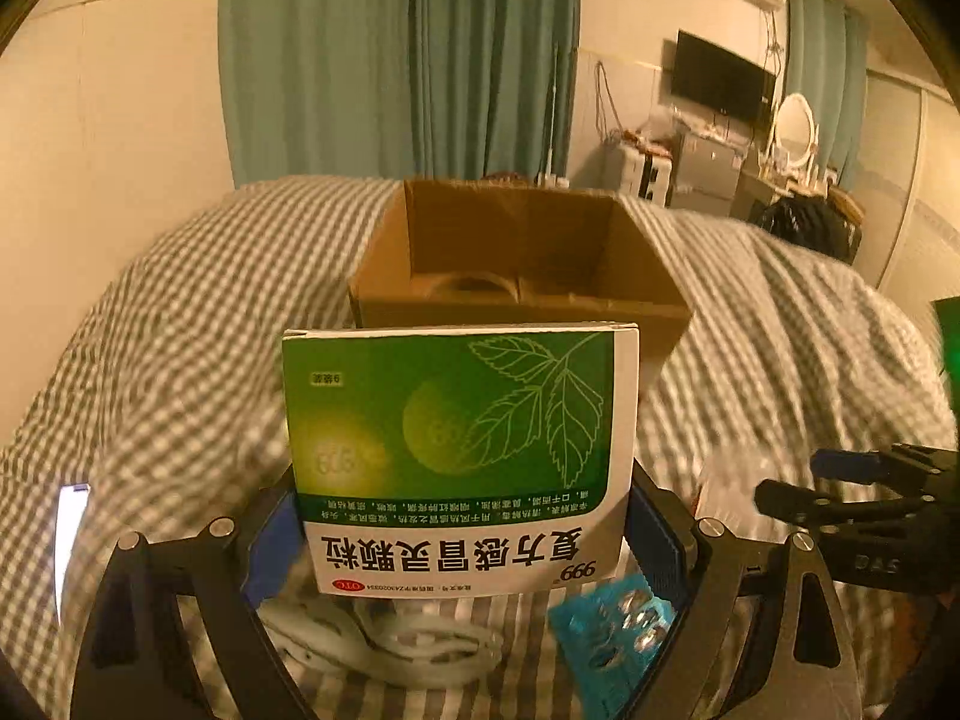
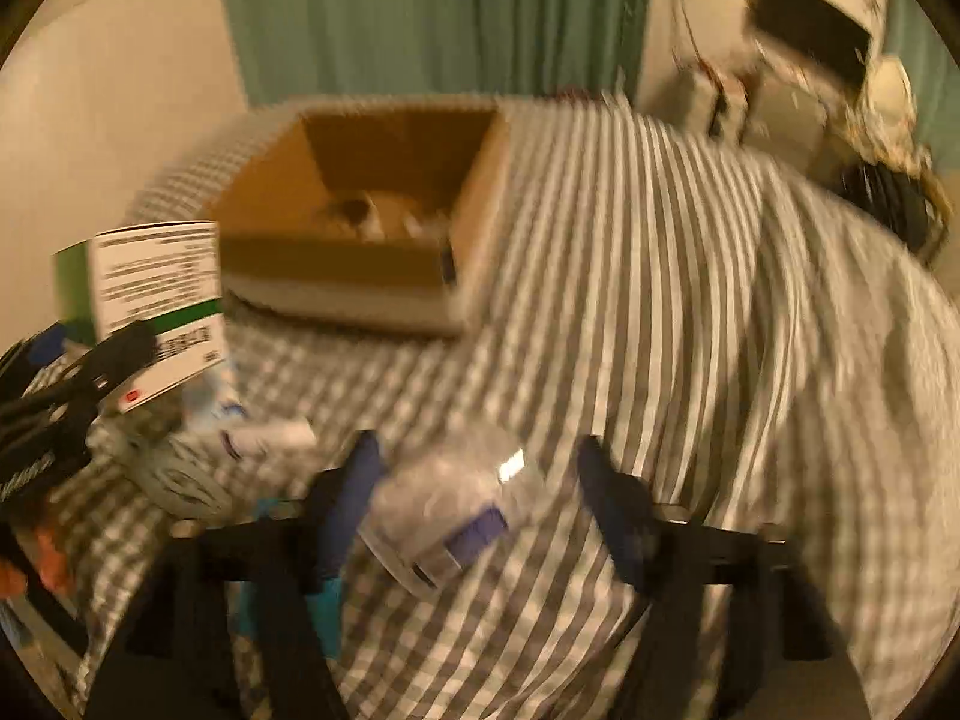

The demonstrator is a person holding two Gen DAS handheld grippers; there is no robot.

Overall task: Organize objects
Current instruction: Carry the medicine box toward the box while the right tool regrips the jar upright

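medicine box (image 1: 459,456), green/white, held upright off the bed (image 1: 180,312) in left gripper (image 1: 465,531), jaws clamped on both sides of its lower part. sits just short of the cardboard box (image 1: 522,258), not over it yet. cardboard box on the bed w/ a tape roll (image 1: 465,285) inside; other bits in there too, too blurry to id. so, probably partway done.

right gripper (image 2: 474,501) low over the bed, jaws spread wide either side of a clear plastic container (image 2: 450,510); not closed on it, contact unclear due to blur.

left to sort, by the look: clear container, blue pill pack (image 1: 618,630), white loopy item (image 1: 384,642), small white tube (image 2: 270,438), all near the grippers.
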